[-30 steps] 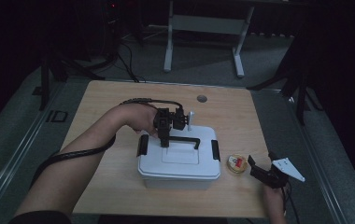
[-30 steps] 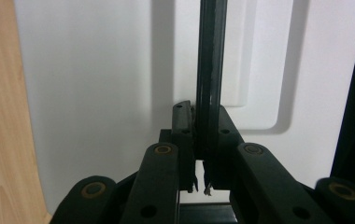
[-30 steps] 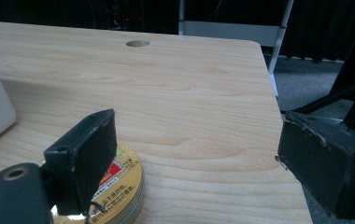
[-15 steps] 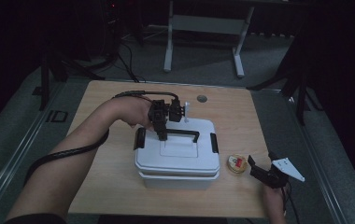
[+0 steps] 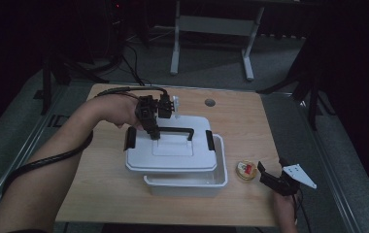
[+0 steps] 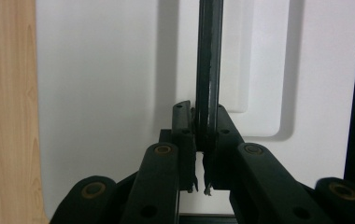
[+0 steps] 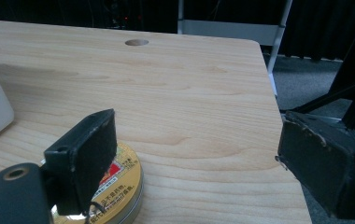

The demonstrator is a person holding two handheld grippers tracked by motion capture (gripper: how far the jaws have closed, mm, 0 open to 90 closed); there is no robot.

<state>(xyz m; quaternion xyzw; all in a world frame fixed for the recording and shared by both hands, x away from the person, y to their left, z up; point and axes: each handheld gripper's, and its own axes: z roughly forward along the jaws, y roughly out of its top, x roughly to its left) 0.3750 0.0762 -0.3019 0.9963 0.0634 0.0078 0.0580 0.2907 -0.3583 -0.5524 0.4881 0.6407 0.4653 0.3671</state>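
so the left claw point(image 5: 156, 133) is pinching the black handle point(image 6: 209, 70) of the white lid point(image 5: 173, 150), which sits lifted and shifted off the bin point(image 5: 187, 184) on the bench point(image 5: 250, 121); lid's off, setting it down is left; right claw point(image 7: 189, 163) is spread beside the little tin point(image 7: 119, 182)

the pale wooden table top point(image 5: 250, 126) has a smooth, lightly satin finish with fine grain lines. the white plastic box lid point(image 5: 173, 154) looks smooth and matt, as does the white plastic box base point(image 5: 187, 184) under it. the lid's thin black handle bar point(image 6: 209, 60) is dark with a faint sheen. the small round gold-coloured tin point(image 7: 119, 184) has a shiny metal rim and a glossy printed top. the black jaws seen in the right gripper view look matt, with worn, scuffed edges.
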